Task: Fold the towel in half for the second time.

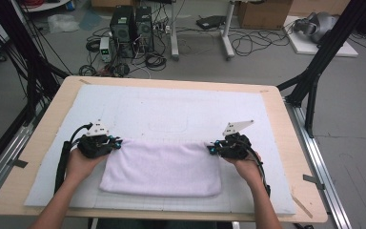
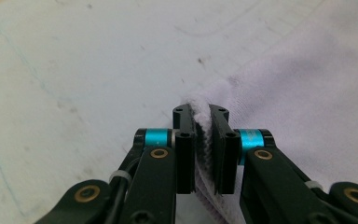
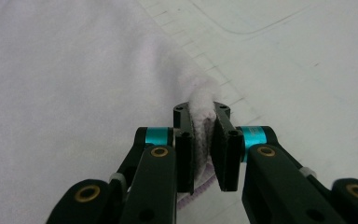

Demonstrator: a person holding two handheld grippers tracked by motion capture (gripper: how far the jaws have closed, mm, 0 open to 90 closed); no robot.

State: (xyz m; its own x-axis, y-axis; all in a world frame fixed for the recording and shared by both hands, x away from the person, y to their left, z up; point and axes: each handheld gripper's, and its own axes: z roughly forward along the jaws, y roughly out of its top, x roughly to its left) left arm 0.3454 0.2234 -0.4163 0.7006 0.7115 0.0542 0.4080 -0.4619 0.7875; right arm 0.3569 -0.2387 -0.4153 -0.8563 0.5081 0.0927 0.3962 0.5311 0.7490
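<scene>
A pale lilac towel (image 1: pixel 164 167) lies folded on the white mat, near the table's front edge. My left gripper (image 1: pixel 118 144) is at the towel's far left corner, shut on it. In the left gripper view the black jaws pinch a ridge of the towel (image 2: pixel 303 88) at the left gripper (image 2: pixel 201 114). My right gripper (image 1: pixel 209 147) is at the far right corner, shut on that corner as well. The right gripper view has the towel (image 3: pixel 65 84) bunched up between the pads of the right gripper (image 3: pixel 201 112).
The white mat (image 1: pixel 181 107) covers most of the wooden table (image 1: pixel 290 143). Beyond the table, on the floor, stand computer towers (image 1: pixel 131 24), loose cables and a cardboard box (image 1: pixel 264 12). Black frame struts (image 1: pixel 319 62) rise at both sides.
</scene>
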